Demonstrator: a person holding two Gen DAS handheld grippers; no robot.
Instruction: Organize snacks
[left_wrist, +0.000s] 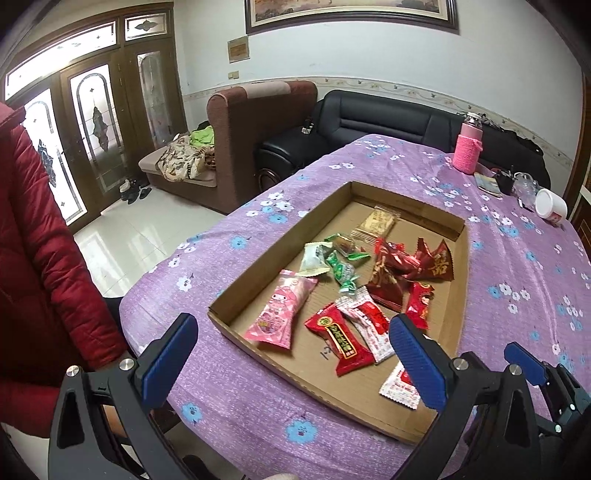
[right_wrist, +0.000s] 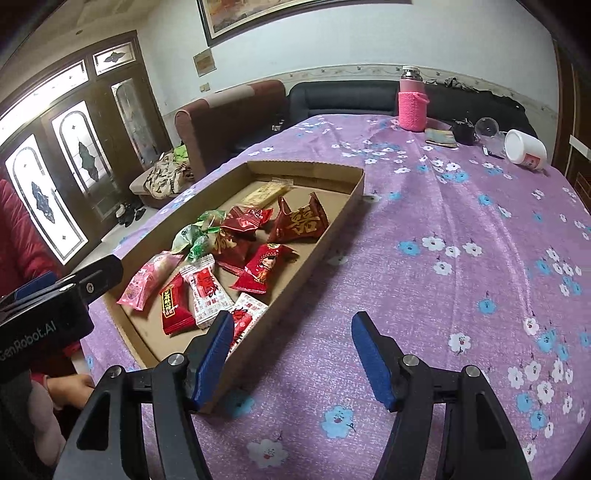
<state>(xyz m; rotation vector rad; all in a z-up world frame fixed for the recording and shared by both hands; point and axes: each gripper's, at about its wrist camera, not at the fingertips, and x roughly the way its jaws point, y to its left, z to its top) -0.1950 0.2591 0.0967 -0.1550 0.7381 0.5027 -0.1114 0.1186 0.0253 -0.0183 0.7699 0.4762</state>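
Shallow cardboard tray (left_wrist: 460, 236) on the desk, open-topped. Snacks loose inside: pink packet (left_wrist: 279, 314) at 8 o'clock, green candies (left_wrist: 341, 269) centre, red pouches (left_wrist: 436, 262) at 3, beige bar (left_wrist: 376, 223) at 12, red-and-white wrappers (left_wrist: 365, 328) at 6.

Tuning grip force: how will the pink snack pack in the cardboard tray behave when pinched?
The pink snack pack looks puffy with crimped ends, so probably light and squashy. Its glossy film may slip between pads. Lying flat in the cardboard tray, it shouldn't roll.
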